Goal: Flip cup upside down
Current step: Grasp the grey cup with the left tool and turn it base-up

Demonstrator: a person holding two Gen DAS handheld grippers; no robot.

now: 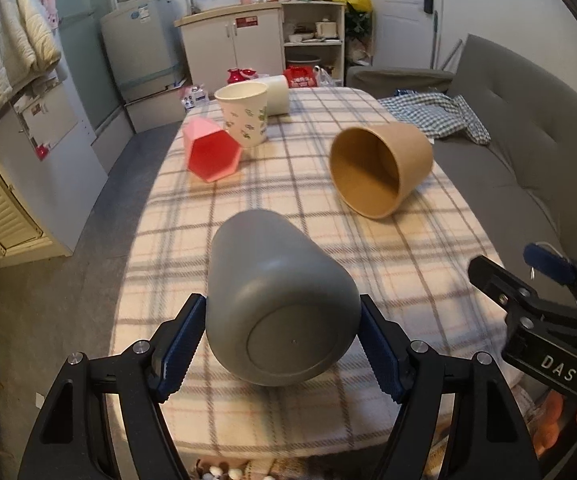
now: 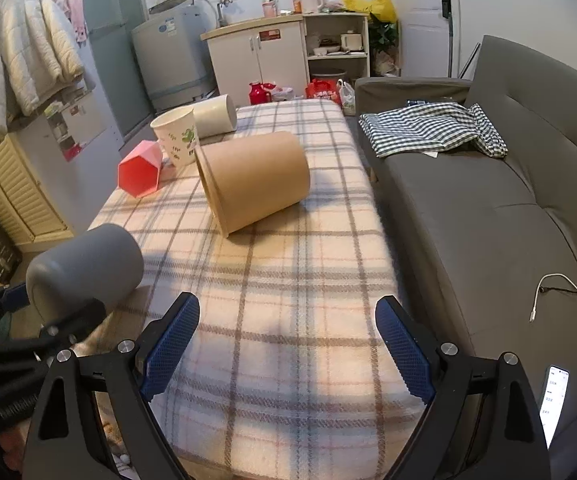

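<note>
Here we see the left gripper (image 1: 280,340) clamped on the grey cup (image 1: 278,300) at lower centre of the left view, its base toward the camera. In the right view, the right gripper (image 2: 288,344) stands spread and empty over the plaid cloth (image 2: 288,280). Mid-frame, a brown cup (image 2: 252,180) and pink cup (image 2: 138,176) lie sideways.
</note>
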